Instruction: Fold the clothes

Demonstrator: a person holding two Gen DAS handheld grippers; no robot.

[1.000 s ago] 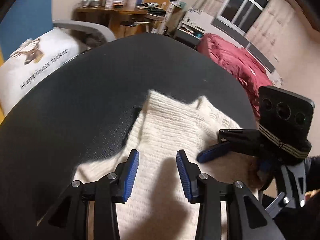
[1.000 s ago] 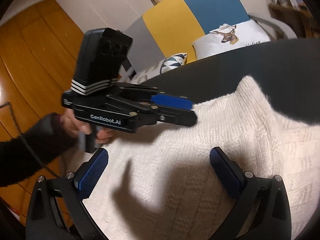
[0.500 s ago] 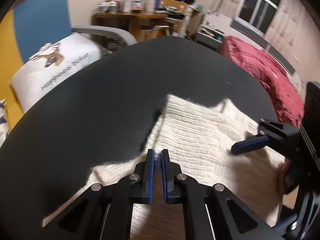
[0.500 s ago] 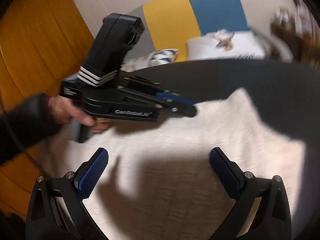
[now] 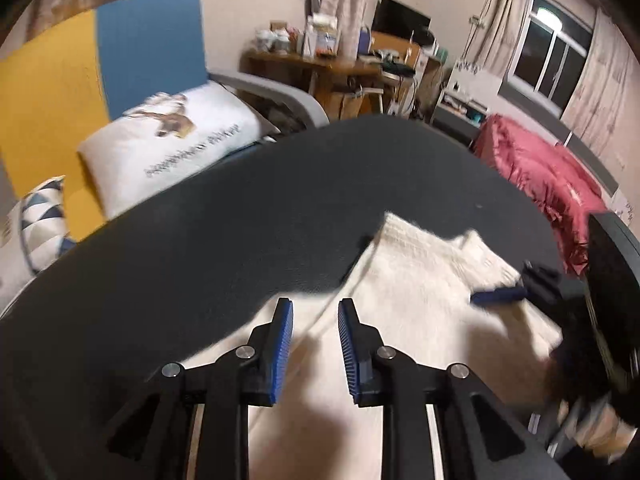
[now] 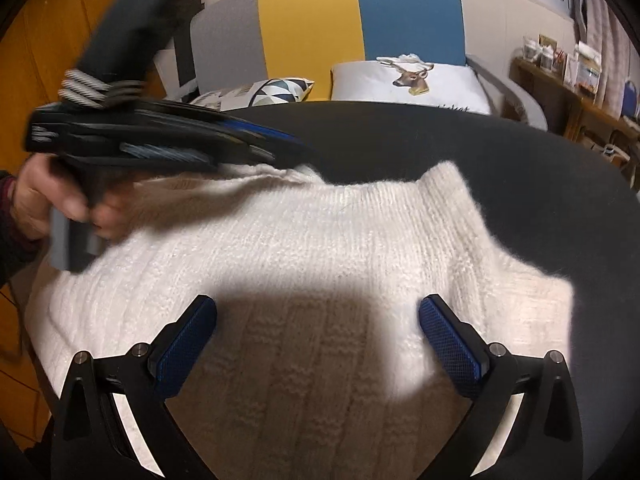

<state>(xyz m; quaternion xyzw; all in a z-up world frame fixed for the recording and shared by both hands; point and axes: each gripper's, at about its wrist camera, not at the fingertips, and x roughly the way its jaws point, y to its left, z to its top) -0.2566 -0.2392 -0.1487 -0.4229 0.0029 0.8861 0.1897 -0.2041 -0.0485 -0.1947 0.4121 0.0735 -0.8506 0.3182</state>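
A cream knitted sweater lies spread on the round black table. My right gripper hovers over its middle, open wide, nothing between the pads. My left gripper is above the sweater's left edge, where cloth meets table. Its jaws are opening, a narrow gap shows between the blue pads, and no cloth is pinched. The right wrist view shows the left gripper blurred at the garment's far left edge, held by a hand. The right gripper appears blurred at the left view's right side.
Behind the table stands a sofa with yellow and blue backs, a deer cushion and a triangle-patterned cushion. A cluttered wooden desk and a red blanket lie beyond the far edge. A wooden door is at left.
The left gripper closed over the sweater, then partly opened again while swinging back toward the garment's left edge. The right gripper stayed wide open, turning slightly over the sweater.
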